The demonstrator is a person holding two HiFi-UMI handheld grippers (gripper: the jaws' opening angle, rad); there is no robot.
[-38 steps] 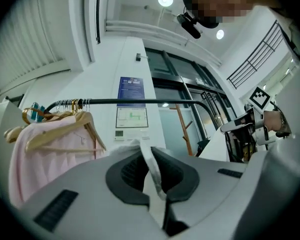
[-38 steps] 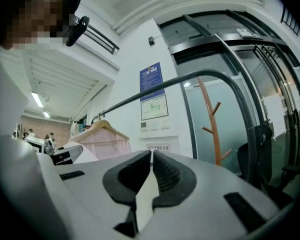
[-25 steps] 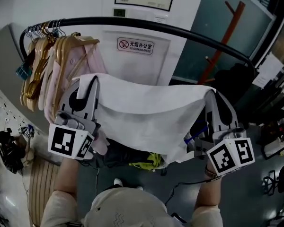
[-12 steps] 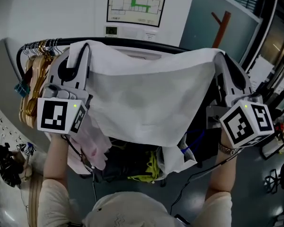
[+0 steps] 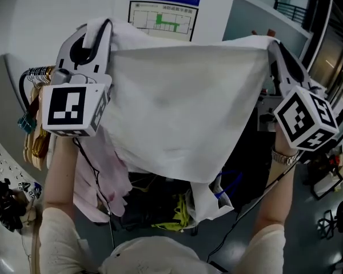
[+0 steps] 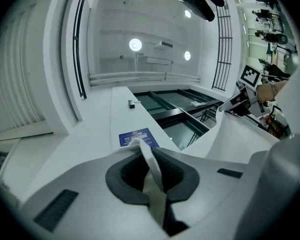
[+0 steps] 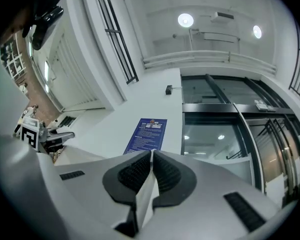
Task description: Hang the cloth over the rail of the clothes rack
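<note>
I'd hold the cloth (image 5: 183,107) taut and level, then carry its top edge clear over the rail (image 5: 24,89) (mostly hidden behind it) before lowering both hands together. My left gripper (image 5: 104,24) and right gripper (image 5: 273,43) each pinch an upper corner, jaws clamped tight.

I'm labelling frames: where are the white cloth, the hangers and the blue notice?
white cloth (image 5: 183,113), head view, middle of the spread sheet.
hangers (image 5: 34,146), head view, a wooden arm.
blue notice (image 7: 149,135), right gripper view, centre of the sign.
</note>
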